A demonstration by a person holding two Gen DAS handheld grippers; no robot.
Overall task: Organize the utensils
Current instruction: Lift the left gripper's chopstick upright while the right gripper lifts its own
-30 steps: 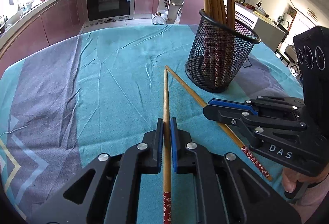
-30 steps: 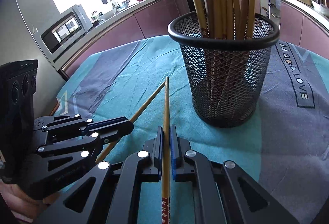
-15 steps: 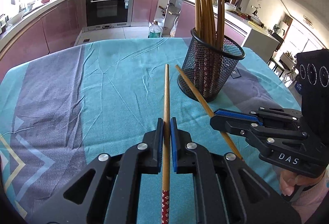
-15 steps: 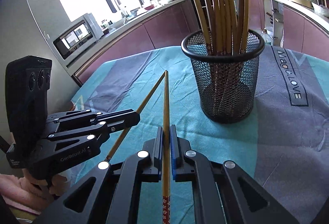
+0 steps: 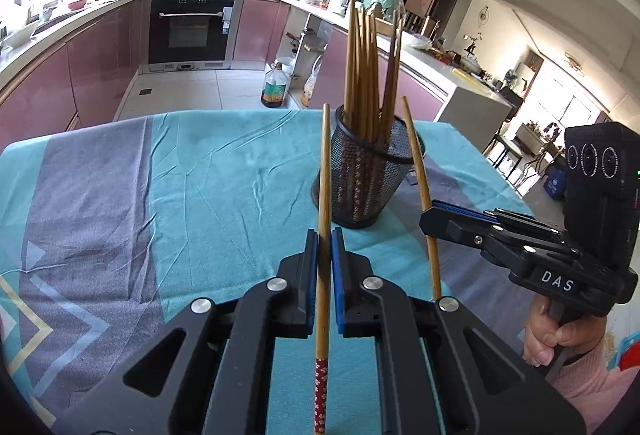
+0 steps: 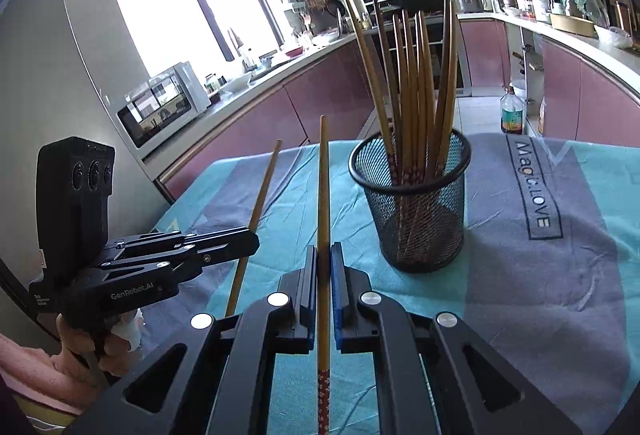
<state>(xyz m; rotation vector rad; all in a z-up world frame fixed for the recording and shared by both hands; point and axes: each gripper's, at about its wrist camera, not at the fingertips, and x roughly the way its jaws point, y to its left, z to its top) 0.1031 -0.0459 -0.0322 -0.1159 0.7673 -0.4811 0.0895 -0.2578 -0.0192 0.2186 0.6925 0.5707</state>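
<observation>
My left gripper [image 5: 325, 235] is shut on a wooden chopstick [image 5: 325, 175] with a red patterned end, held above the table and pointing at the black mesh holder [image 5: 366, 187] full of several chopsticks. My right gripper [image 6: 325, 249] is shut on a second chopstick [image 6: 323, 195], also raised, with the mesh holder [image 6: 420, 219] ahead to its right. In the left wrist view the right gripper [image 5: 436, 211] with its chopstick [image 5: 420, 179] is at right. In the right wrist view the left gripper [image 6: 248, 241] and its chopstick [image 6: 256, 211] are at left.
The table carries a teal and grey cloth [image 5: 160, 195] with printed letters [image 6: 532, 187]. Beyond the table's far edge are kitchen cabinets, an oven [image 5: 192, 23], a bottle on the floor [image 5: 274, 87] and a microwave [image 6: 160, 107].
Both grippers have lifted their chopsticks off the table and pulled back, tips tilting up. The holder now looks farther away and lower in both views.
</observation>
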